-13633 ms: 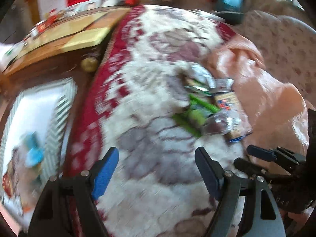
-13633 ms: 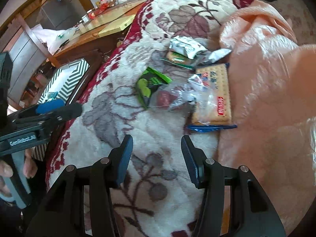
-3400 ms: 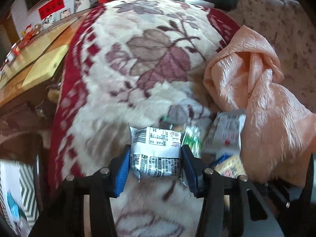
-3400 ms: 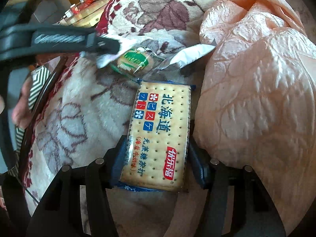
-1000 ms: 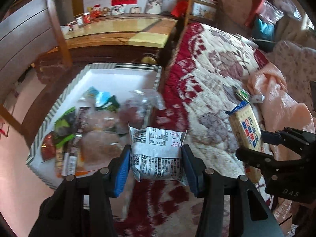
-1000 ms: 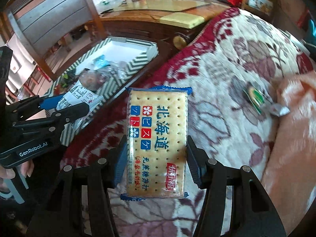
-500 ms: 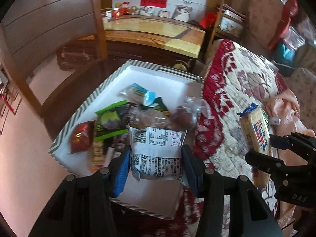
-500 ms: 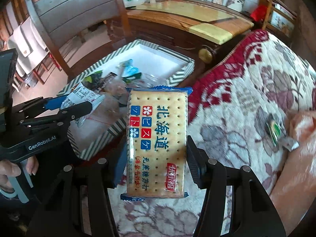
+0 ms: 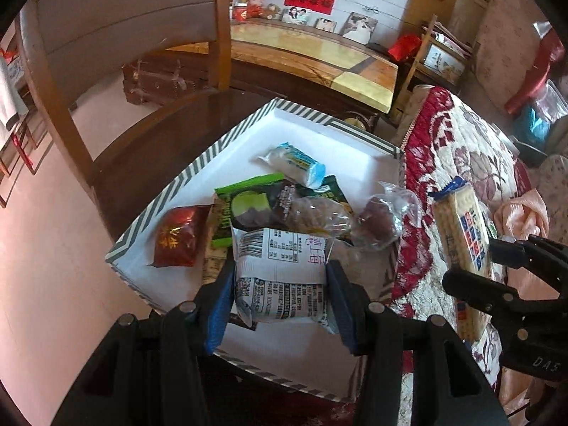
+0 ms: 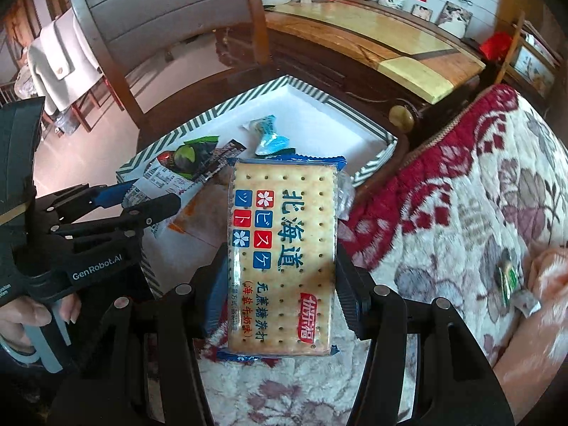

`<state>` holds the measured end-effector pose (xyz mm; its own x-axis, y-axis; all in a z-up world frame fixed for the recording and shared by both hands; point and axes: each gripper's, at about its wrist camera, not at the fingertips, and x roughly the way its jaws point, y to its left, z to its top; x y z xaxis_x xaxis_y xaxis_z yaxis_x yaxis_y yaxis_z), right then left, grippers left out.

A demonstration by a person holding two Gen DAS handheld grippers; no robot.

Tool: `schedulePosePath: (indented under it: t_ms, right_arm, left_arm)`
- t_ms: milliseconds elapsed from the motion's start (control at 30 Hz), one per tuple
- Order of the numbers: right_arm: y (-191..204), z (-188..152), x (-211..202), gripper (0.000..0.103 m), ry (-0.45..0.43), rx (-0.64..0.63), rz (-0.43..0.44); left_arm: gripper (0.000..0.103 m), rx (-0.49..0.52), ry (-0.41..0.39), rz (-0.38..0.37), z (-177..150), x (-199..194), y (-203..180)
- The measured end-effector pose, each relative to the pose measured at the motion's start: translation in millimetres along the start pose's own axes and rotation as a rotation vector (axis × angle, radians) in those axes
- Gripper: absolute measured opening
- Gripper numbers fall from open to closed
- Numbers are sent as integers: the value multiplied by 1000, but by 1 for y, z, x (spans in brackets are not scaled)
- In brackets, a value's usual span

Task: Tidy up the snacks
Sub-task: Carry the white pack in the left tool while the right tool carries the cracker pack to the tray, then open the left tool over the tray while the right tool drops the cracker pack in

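Observation:
My left gripper [image 9: 280, 294] is shut on a white snack packet [image 9: 282, 277] with a barcode and holds it above the near part of the striped-rim white tray [image 9: 305, 110]. The tray holds several snacks: a red packet [image 9: 175, 236], a green packet [image 9: 245, 206], a blue-and-white packet [image 9: 296, 161] and clear-wrapped buns [image 9: 381, 218]. My right gripper [image 10: 282, 294] is shut on a cracker pack [image 10: 284, 248] and holds it upright above the blanket edge, right of the tray [image 10: 372, 167]. The cracker pack [image 9: 461, 234] and the left gripper [image 10: 138, 198] show in each other's views.
A floral red-and-white blanket [image 10: 479, 195] lies right of the tray, with a small green snack [image 10: 509, 277] and a silver wrapper by a peach quilt [image 10: 546, 284]. A wooden chair [image 9: 117, 46] stands behind the tray, a long wooden table [image 9: 312, 56] beyond it.
Both grippers have carried their snacks left from the blanket toward the tray. The left gripper's white packet is now over the tray's near part; the cracker pack is nearer the tray edge.

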<state>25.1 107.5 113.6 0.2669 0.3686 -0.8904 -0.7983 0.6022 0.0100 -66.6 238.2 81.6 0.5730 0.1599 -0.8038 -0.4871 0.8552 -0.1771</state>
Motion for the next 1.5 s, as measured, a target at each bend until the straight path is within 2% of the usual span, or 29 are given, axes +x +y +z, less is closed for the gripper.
schedulePosePath:
  t_ms: [633,1100,1500]
  right_arm:
    - [25,37,41,54,46,-47,63]
    - [30,54,74,54,84,-48,68]
    - [31,61,95,55,109,-12,79]
  left_arm:
    - [53,-47,34,21,3,14,22]
    - [54,-83,75,47,3,26,30]
    - [68,-73,85,72,1,30,27]
